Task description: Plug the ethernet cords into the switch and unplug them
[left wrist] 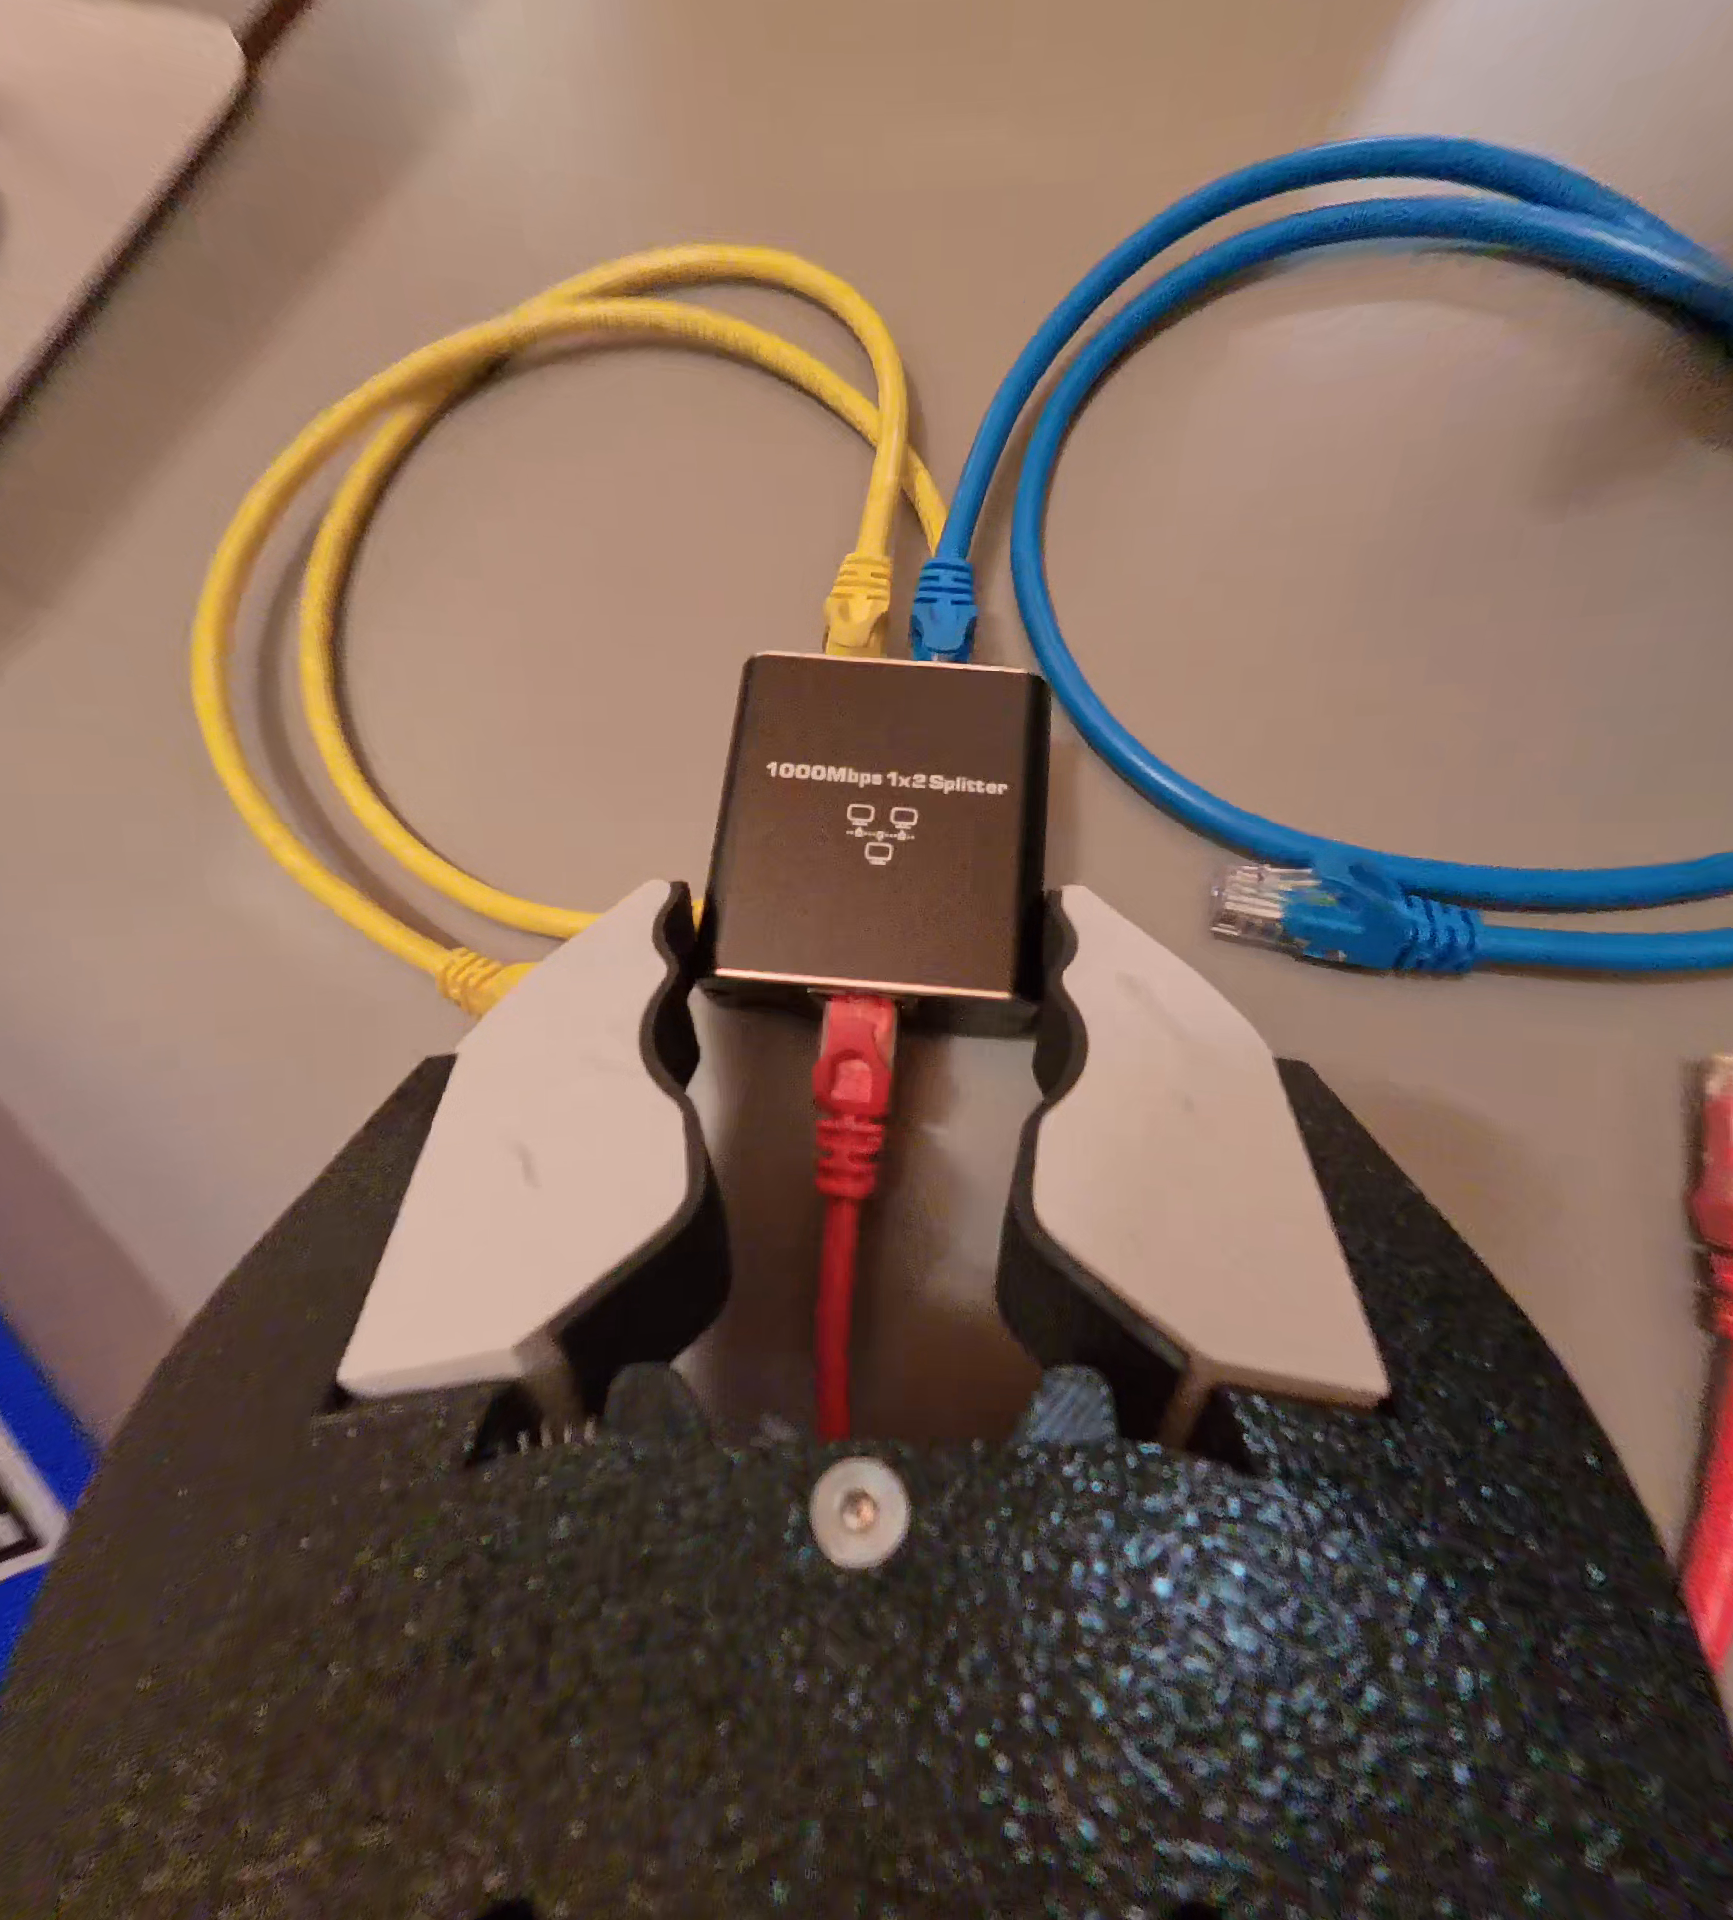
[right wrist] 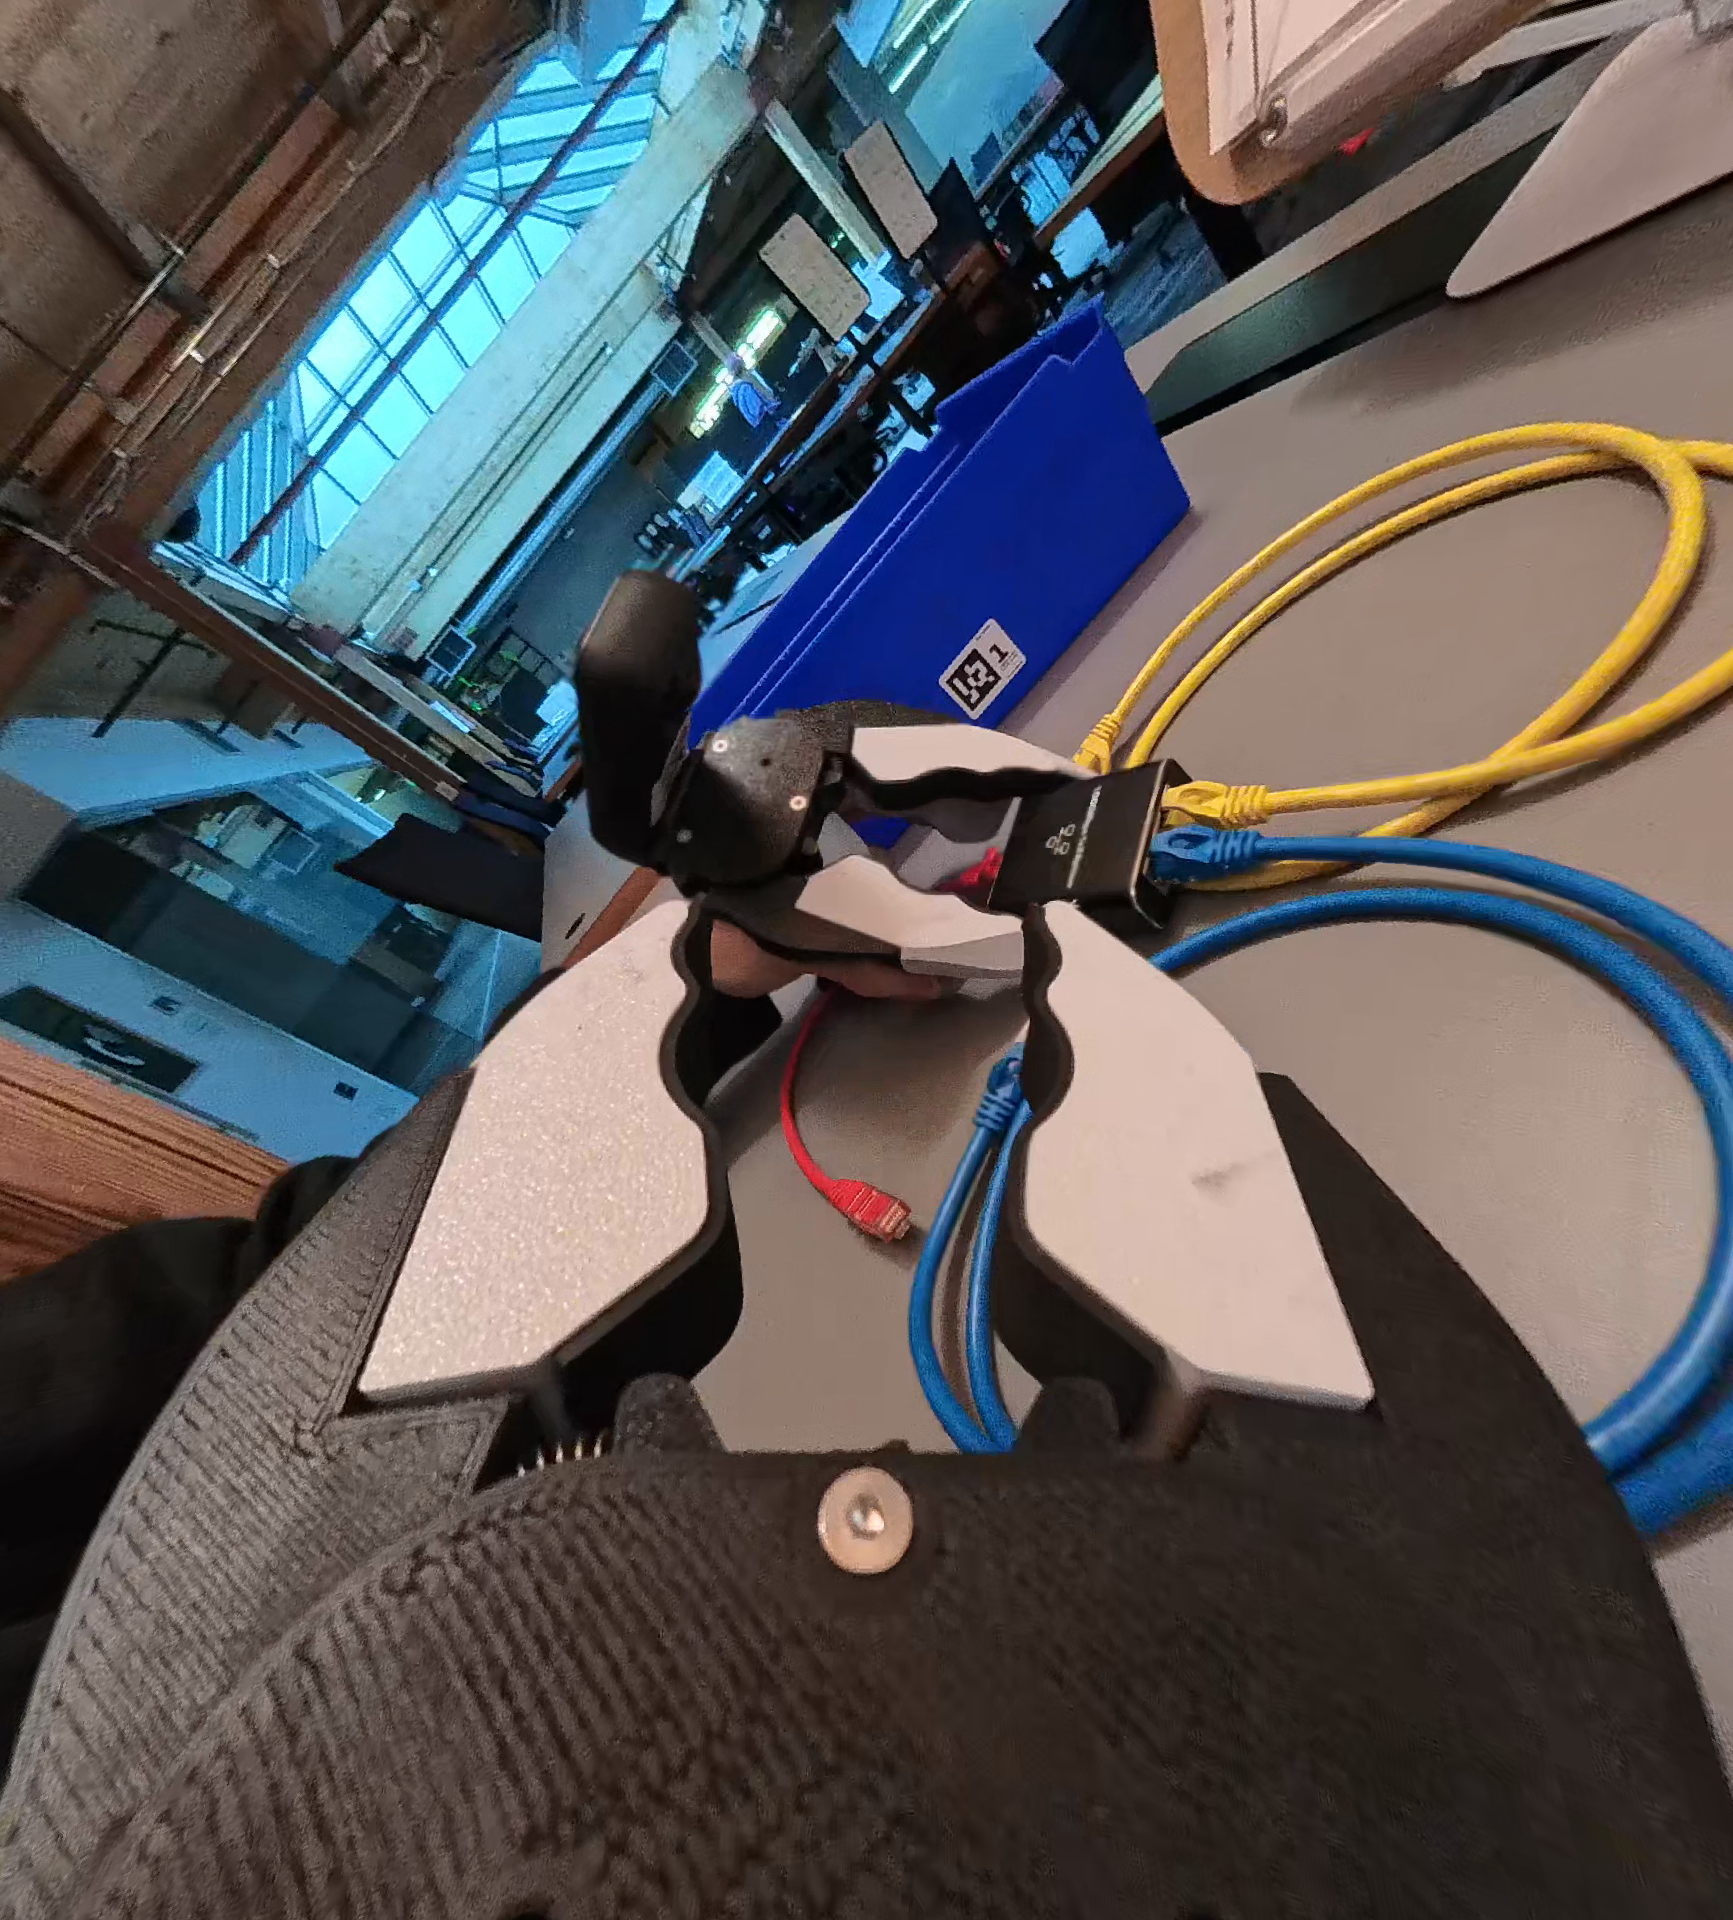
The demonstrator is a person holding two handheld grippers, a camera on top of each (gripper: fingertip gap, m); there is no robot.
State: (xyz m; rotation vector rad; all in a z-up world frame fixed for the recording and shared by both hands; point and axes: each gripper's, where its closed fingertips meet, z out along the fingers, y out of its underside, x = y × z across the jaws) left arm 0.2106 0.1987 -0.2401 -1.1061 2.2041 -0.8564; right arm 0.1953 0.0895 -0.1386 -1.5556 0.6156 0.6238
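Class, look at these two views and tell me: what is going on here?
A person works with two handheld grippers on a grey table. The left gripper clamps the small black switch. Three cords are plugged into it: yellow and blue at the far end, red at the near end, running back between the fingers. The right gripper is open and holds nothing. Each cord's other plug lies loose on the table.

My left gripper [left wrist: 867, 935] is clamping the black switch [left wrist: 877, 826] by its sides on the grey table [left wrist: 1361, 644]. Yellow cord [left wrist: 857, 597] and blue cord [left wrist: 945, 603] are sitting plugged in its far face; red cord [left wrist: 854, 1081] is entering the near port, running back between my fingers [left wrist: 550, 1132].
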